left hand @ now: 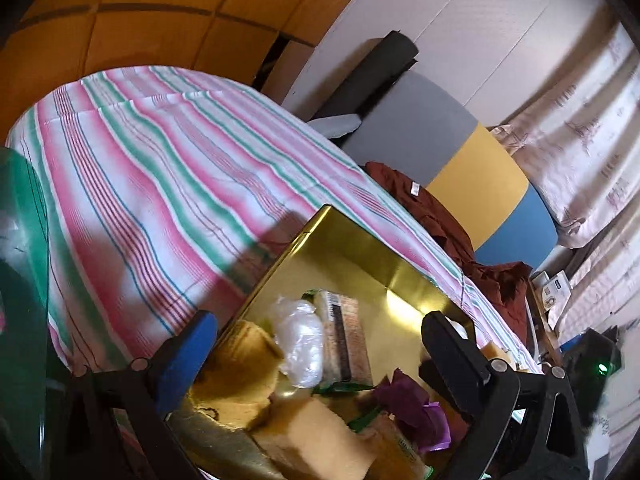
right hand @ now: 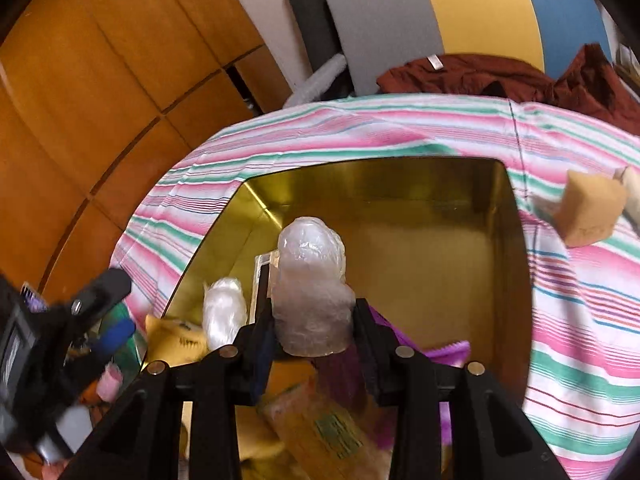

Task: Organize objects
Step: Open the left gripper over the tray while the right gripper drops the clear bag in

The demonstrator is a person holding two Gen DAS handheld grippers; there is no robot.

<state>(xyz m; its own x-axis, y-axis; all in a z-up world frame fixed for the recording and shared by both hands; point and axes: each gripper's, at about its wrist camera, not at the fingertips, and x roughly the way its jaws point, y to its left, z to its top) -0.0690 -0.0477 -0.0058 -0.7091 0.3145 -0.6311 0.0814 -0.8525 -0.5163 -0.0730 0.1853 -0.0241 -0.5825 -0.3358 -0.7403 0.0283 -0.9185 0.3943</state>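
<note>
Item: gold box (right hand: 496, 216), sitting open on the striped cloth (right hand: 580, 300) and receiving the sorted goods.

Right gripper (right hand: 314, 320): pinching a crumpled clear-plastic bundle (right hand: 312, 276) between nearly closed jaws and hanging it over the box interior, above the near-left part of the floor.

Left gripper (left hand: 316, 344): standing fully spread with nothing between its jaws, hovering over the box's near end.

Contents already lying inside: a second plastic bundle (left hand: 298, 340), a barcoded packet (left hand: 344, 332), yellow sponges (left hand: 312, 436), a purple item (left hand: 416, 404), possibly folded paper, though blur is making that uncertain.

Outstanding: a tan sponge block (right hand: 590, 216) lying on the cloth outside the box's right wall.

Handling note, as judgement: the bundle is soft and light, so the release is best made low, over the bare gold floor toward the far wall, rather than atop the stacked pile. The left gripper is best kept clear of the drop path.
</note>
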